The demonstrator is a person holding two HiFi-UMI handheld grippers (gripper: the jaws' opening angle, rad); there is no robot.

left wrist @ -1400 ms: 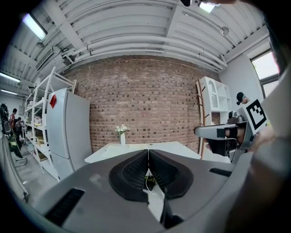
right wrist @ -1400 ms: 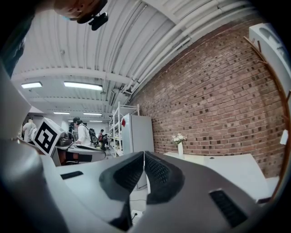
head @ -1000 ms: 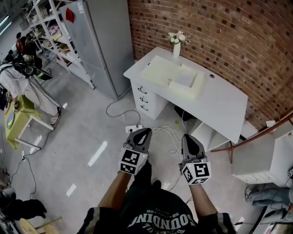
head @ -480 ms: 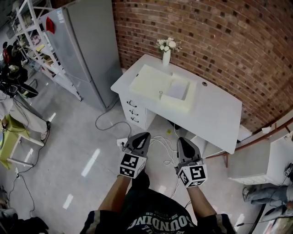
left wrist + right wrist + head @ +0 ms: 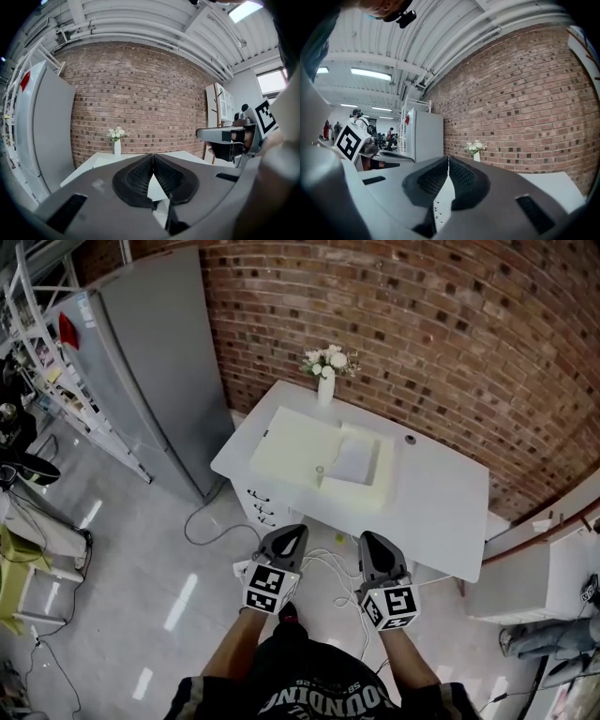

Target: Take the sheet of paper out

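Observation:
A white sheet of paper (image 5: 355, 457) lies in the right part of a pale cream flat box (image 5: 295, 448) on the white desk (image 5: 441, 502). Both grippers hang over the floor in front of the desk, well short of the sheet. My left gripper (image 5: 290, 534) is shut with nothing between its jaws, and its tips meet in the left gripper view (image 5: 153, 155). My right gripper (image 5: 370, 541) is shut and empty as well, shown the same in the right gripper view (image 5: 448, 158). The two sit side by side, pointing at the desk.
A white vase of flowers (image 5: 326, 374) stands at the desk's back edge by the brick wall (image 5: 450, 343). A grey refrigerator (image 5: 155, 371) and shelving (image 5: 37, 343) are at the left. Cables (image 5: 330, 564) lie on the floor by the desk drawers (image 5: 262, 509). A white cabinet (image 5: 548, 573) stands at the right.
The desk has come nearer and lower in the head view as I walk toward it. Both grippers stay shut and side by side.

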